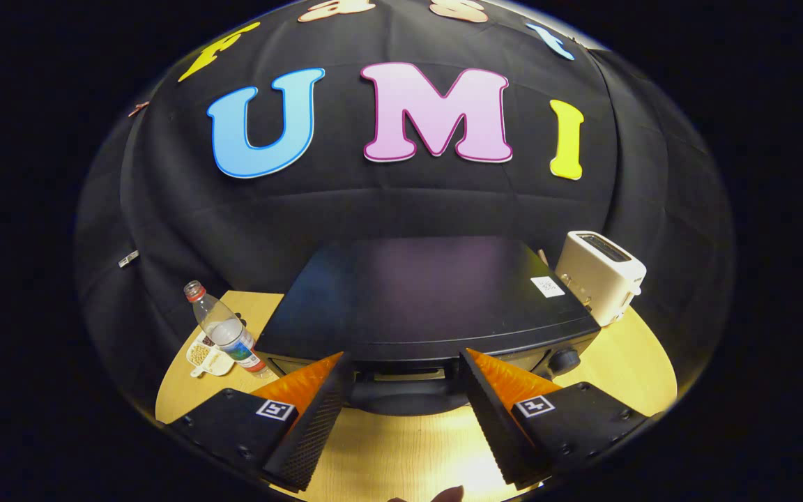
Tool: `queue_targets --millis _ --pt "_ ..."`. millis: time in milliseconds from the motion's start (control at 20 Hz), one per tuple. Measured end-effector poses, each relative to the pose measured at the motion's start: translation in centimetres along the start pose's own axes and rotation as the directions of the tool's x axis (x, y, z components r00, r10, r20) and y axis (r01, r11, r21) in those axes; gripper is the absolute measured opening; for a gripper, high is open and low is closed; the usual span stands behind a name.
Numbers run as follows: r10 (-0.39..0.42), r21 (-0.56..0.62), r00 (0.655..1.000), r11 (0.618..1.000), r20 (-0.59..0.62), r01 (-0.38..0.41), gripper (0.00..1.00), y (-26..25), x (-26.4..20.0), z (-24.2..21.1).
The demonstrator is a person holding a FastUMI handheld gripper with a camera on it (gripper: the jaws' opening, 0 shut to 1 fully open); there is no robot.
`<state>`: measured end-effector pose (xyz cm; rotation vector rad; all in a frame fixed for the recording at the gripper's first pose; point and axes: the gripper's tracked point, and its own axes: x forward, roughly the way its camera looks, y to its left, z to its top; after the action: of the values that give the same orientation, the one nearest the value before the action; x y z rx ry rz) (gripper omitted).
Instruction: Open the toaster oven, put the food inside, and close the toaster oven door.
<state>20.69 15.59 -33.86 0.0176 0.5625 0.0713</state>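
The black toaster oven (pixel 429 293) stands just ahead of me on the wooden table (pixel 408 453), seen from above its flat top. Its door handle (pixel 405 394) bulges out at the front, between my two fingertips. My gripper (pixel 401 362) is open, one finger on each side of the handle, with visible gaps to it. A round knob (pixel 564 360) sits at the oven's front right, beside my right finger. I cannot tell from here whether the door is fully closed. A small white dish of food (pixel 206 357) lies left of the oven.
A clear plastic bottle (pixel 224 326) with a red cap leans over the dish at the oven's left. A white pop-up toaster (pixel 600 275) stands at the oven's back right. Bare table shows under my fingers and right of the oven.
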Motion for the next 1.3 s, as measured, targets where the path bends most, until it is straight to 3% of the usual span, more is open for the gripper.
queue_targets --millis 350,650,1050,1300 --pt "-0.002 -0.029 1.000 1.000 -0.010 0.002 0.99 -0.2 -1.9 -2.2" --pt "-0.003 -0.032 0.999 1.000 -0.037 0.002 0.99 -0.9 -5.8 -8.0" --pt "-0.009 -0.007 0.965 1.000 -0.263 0.008 0.99 -2.8 -8.5 -18.6" --pt "-0.009 0.022 0.959 1.000 -0.282 0.016 0.99 -4.6 -10.2 -18.9"
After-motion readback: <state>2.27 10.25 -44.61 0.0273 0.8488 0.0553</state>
